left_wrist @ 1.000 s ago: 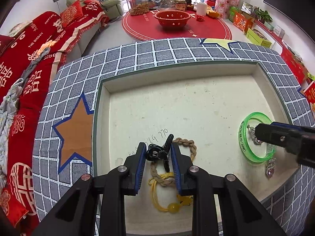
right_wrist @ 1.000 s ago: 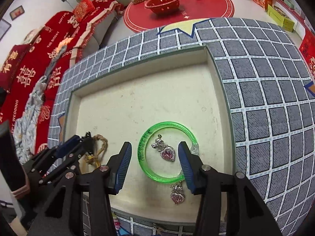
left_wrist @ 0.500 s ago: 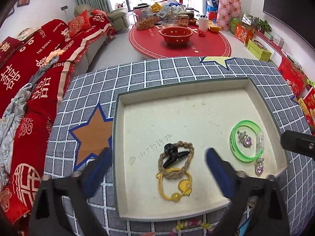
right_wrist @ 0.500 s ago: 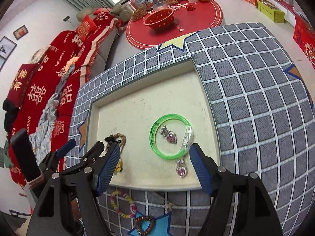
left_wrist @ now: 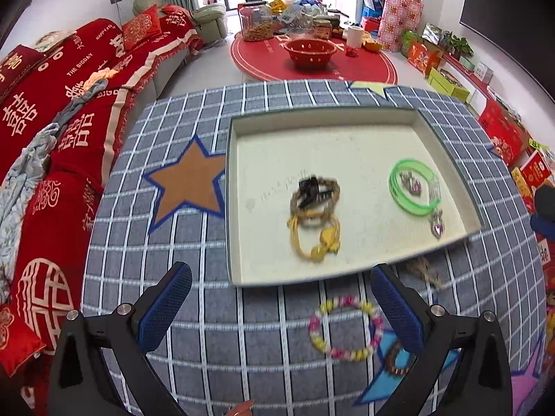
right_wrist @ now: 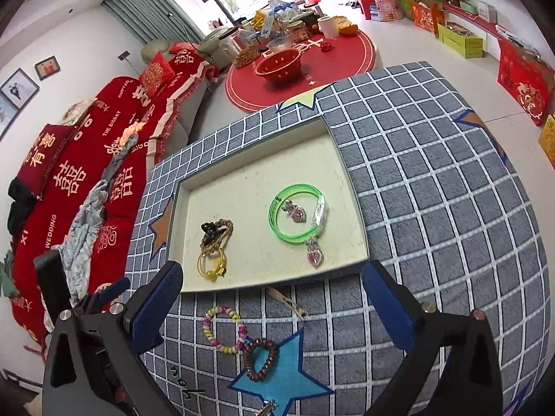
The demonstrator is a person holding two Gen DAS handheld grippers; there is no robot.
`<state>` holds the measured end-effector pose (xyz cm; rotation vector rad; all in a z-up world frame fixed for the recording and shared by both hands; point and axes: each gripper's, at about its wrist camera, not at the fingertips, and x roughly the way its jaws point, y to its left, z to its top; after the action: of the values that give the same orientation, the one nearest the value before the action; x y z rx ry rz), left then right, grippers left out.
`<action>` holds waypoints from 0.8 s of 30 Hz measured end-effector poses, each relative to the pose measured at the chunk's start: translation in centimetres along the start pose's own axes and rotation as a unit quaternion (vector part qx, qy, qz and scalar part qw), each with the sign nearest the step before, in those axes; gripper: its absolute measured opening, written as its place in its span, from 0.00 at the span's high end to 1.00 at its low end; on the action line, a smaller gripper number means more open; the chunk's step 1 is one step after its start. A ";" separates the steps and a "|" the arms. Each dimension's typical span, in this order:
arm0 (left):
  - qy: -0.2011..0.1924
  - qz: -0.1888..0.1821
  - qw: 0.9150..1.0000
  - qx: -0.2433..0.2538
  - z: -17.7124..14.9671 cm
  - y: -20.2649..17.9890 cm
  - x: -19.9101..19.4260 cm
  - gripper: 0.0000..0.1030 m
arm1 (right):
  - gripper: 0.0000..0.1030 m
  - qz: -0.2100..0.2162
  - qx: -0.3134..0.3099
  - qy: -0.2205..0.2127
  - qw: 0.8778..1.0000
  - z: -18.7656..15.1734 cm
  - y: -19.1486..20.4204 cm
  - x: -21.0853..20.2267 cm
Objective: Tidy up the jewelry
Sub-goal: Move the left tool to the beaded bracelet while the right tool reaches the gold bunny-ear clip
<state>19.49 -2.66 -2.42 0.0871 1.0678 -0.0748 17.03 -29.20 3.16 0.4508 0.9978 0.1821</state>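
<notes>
Both grippers, left gripper (left_wrist: 281, 306) and right gripper (right_wrist: 275, 303), hang wide open and empty above the checked cloth (right_wrist: 433, 228). Inside the cream tray (right_wrist: 242, 187) lie a green bangle (right_wrist: 295, 213), black hair claw (right_wrist: 210, 230) and yellow cord bracelet (right_wrist: 211, 265); a beaded bracelet (right_wrist: 225, 329) lies outside, near it.

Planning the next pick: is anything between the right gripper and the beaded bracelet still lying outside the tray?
Nothing visible blocks it. The beaded bracelet lies on the checked cloth before the open right gripper; a brown coil hair tie touches its near side.
</notes>
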 end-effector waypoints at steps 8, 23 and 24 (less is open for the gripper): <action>0.031 -0.001 0.999 -0.009 -4.1 1.1 -0.4 0.00 | 0.00 -0.034 -0.003 0.028 0.999 -3.6 0.2 -1.4; 0.110 -0.027 0.992 -0.065 -8.8 3.0 1.9 0.00 | 0.00 -0.072 0.004 0.132 0.989 -9.8 -1.2 0.6; 0.112 -0.029 0.991 -0.072 -8.9 3.1 2.0 0.00 | 0.00 -0.076 0.002 0.136 0.988 -9.9 -1.4 0.8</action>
<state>13.02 1.33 -8.35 -0.0673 1.2968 -0.0401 9.02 -27.34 -2.63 0.3580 1.2959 0.1058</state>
